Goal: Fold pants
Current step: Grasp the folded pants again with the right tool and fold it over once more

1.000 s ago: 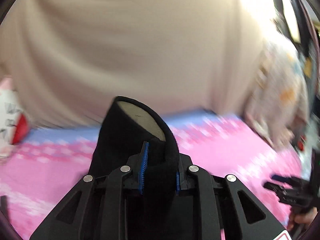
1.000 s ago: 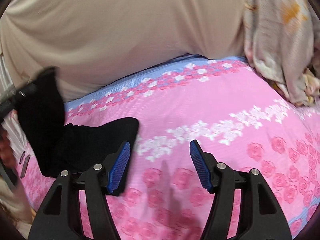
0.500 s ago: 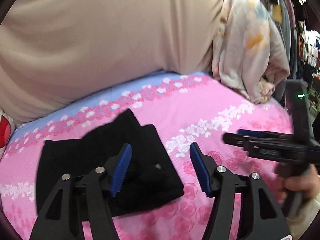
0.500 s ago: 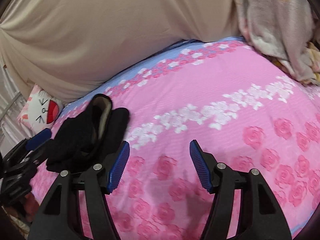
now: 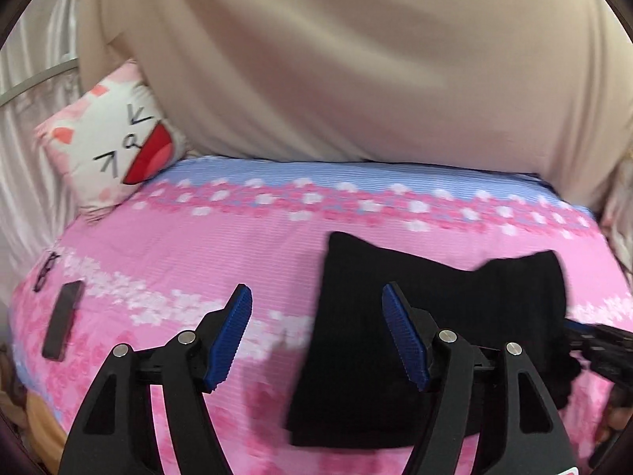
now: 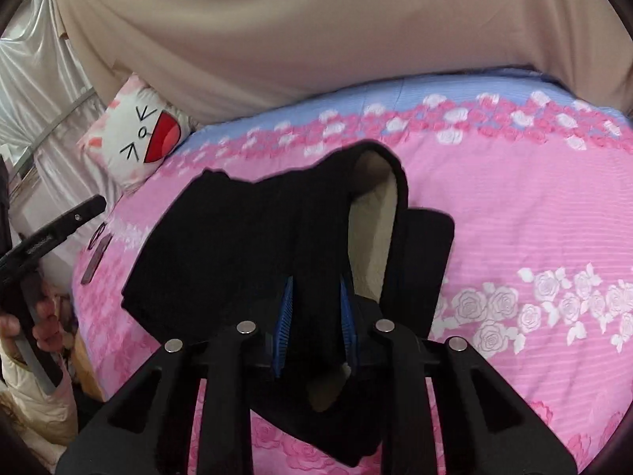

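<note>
Pants [image 6: 245, 237] lie partly folded on the pink bed [image 6: 514, 217], one edge lifted by the right gripper [image 6: 316, 308], its fingers pinched on the cloth, probably to fold it over, while the left gripper [image 5: 316, 336] hovers wide and empty beside them.

cat pillow [image 5: 114, 146], phone [image 5: 63, 326] & glasses [image 5: 44, 273] on bedsheet [image 5: 237, 245].
</note>
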